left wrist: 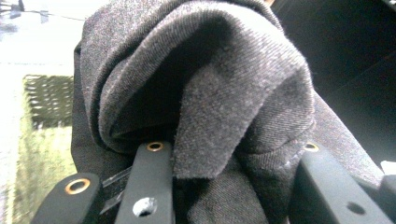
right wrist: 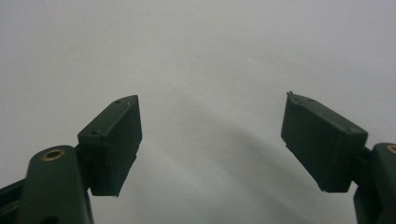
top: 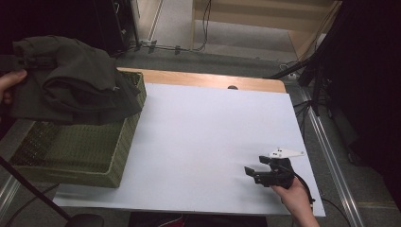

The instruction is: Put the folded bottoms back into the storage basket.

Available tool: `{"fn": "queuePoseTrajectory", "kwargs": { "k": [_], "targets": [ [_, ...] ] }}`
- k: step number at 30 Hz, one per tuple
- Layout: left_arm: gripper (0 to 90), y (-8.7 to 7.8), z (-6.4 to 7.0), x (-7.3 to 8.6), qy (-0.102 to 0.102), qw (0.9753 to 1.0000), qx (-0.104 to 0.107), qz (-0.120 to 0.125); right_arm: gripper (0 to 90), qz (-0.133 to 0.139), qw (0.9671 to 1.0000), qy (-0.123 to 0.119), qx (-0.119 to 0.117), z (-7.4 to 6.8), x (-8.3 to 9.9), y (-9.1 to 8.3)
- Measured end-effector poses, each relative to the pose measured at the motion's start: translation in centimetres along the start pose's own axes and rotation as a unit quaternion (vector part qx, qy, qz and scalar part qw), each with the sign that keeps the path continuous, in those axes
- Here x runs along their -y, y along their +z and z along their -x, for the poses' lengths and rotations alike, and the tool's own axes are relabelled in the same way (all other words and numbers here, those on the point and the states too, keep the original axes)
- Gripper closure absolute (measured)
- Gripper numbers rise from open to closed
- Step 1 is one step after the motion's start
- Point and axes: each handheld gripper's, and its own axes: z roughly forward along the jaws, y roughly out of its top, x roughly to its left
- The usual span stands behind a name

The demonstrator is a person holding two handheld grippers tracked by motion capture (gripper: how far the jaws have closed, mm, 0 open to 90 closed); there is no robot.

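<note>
A dark grey cloth [top: 75, 80] hangs bunched over the far end of a green woven basket [top: 118, 156]. My left gripper [top: 32, 62] is at the cloth's upper left edge, held by a hand at the frame's left border. In the left gripper view the folded cloth [left wrist: 224, 84] fills the space between the jaws, and my left gripper [left wrist: 231, 154] is shut on it. My right gripper [top: 257, 165] rests low over the white table top [top: 213, 123] near the front right. In the right gripper view my right gripper [right wrist: 210, 135] is open, with bare white surface between its jaws.
The basket [left wrist: 46, 116] sits at the table's left edge, its inside showing under the cloth. A wooden table edge [top: 208, 79] runs along the back. Cables and a stand's legs [top: 307, 94] lie on the floor to the right.
</note>
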Motion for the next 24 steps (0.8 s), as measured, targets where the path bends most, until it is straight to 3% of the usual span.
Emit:
{"fn": "queuePoseTrajectory", "kwargs": {
  "k": [7,12,24],
  "targets": [
    [65.9,-1.0,-0.7,0.5,-0.001,1.0,-0.003,0.002,19.1,-0.004,1.0,-0.001,-0.001,0.0,0.0,0.1],
    [65.9,-1.2,-1.2,0.7,0.002,0.9998,-0.019,-0.006,19.1,-0.003,1.0,0.001,0.001,0.1,0.0,-0.1],
    [65.8,-0.8,-1.6,1.7,0.006,0.9996,-0.016,-0.024,19.0,-0.006,1.0,-0.001,-0.001,0.0,0.0,0.1]
  ]
}}
